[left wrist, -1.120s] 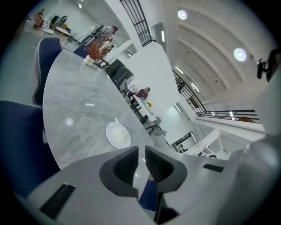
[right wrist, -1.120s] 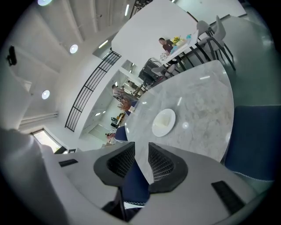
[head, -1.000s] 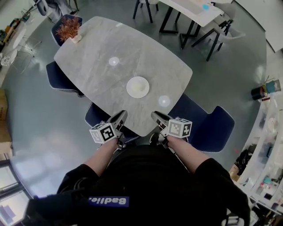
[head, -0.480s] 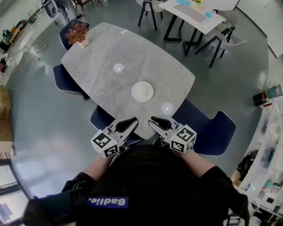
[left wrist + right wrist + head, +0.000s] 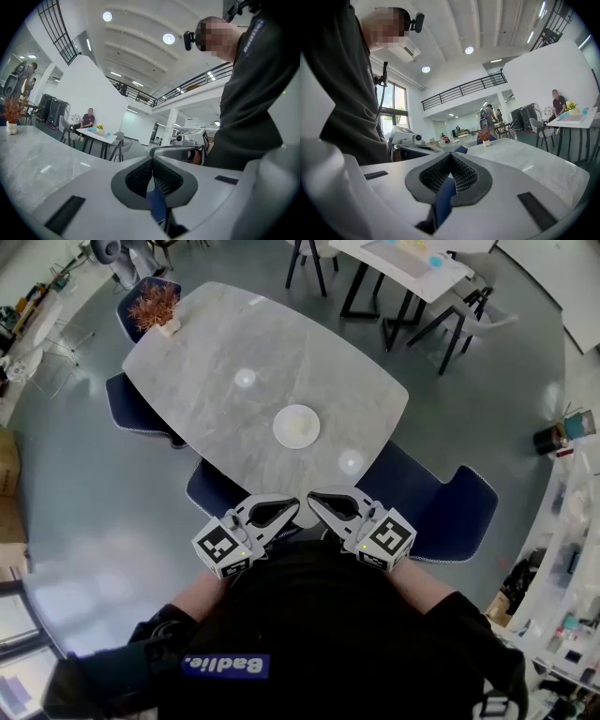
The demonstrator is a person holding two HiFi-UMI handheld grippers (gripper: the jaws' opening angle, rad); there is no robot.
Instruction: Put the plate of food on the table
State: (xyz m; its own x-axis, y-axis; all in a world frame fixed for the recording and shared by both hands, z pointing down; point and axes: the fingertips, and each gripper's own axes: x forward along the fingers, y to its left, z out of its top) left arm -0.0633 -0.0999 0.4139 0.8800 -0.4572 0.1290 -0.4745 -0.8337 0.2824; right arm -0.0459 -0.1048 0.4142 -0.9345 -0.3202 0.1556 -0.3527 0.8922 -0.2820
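- Far left end of the desk [image 5: 211, 352]: I note a small reddish-brown plant [image 5: 153, 306] in a white pot, upright near the corner.
- Left hand-held gripper [image 5: 284, 510]: in its own view I read the jaws as pressed together at the tips with nothing between them. It hangs just off the desk's near corner, close to the person's torso.
- Plate of food [image 5: 296, 426]: it sits flat on the desk, toward the near end, apart from both grippers.
- Right hand-held gripper [image 5: 319, 500]: jaws likewise together and empty. Its tips face the left gripper's tips, just beside them.
- Right side: I see a blue chair [image 5: 441, 507] beside the desk's near right edge.
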